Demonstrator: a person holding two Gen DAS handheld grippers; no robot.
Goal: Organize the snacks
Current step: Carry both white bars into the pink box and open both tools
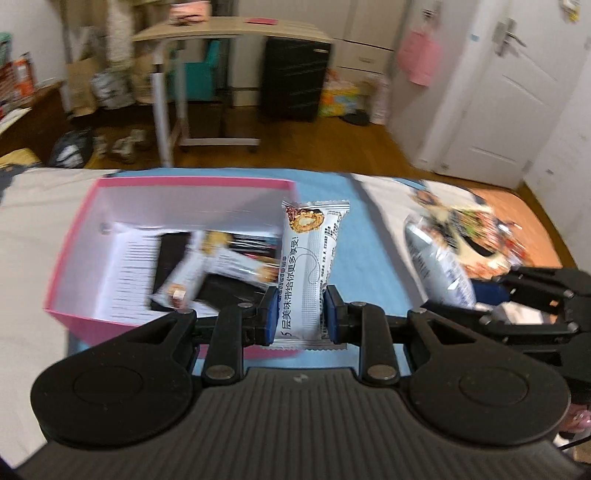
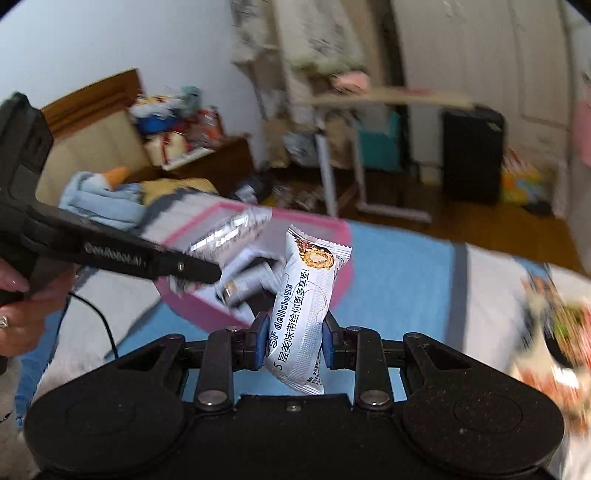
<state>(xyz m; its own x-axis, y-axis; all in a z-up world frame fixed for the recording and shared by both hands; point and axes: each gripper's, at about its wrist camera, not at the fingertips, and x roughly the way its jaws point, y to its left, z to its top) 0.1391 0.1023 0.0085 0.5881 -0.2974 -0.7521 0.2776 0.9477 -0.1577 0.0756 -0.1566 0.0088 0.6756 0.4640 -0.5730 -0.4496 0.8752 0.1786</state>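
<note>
Between the blue pads of my left gripper [image 1: 300, 314], which is shut, stands a white snack bar packet [image 1: 312, 251], upright beside the right wall of the pink box [image 1: 74, 254]. Several similar packets [image 1: 221, 266] lie on a printed sheet inside the box. To the right, my right gripper [image 1: 491, 295] carries a second white packet [image 1: 443, 266]. In the right wrist view my right gripper [image 2: 295, 336] is shut on that packet [image 2: 314, 288], short of the pink box [image 2: 343, 251]. My left gripper [image 2: 207, 273] reaches in from the left with its blurred packet [image 2: 225, 232] over the box.
The box rests on a blue mat [image 1: 369, 258] spread over a white bed sheet [image 1: 33, 229]. A large bag with a colourful food picture [image 1: 480, 229] lies to the right. A person's hand [image 2: 22, 295] holds the left gripper's handle. Beyond the bed stand a rolling desk [image 1: 229, 33] and a black cabinet [image 1: 295, 77].
</note>
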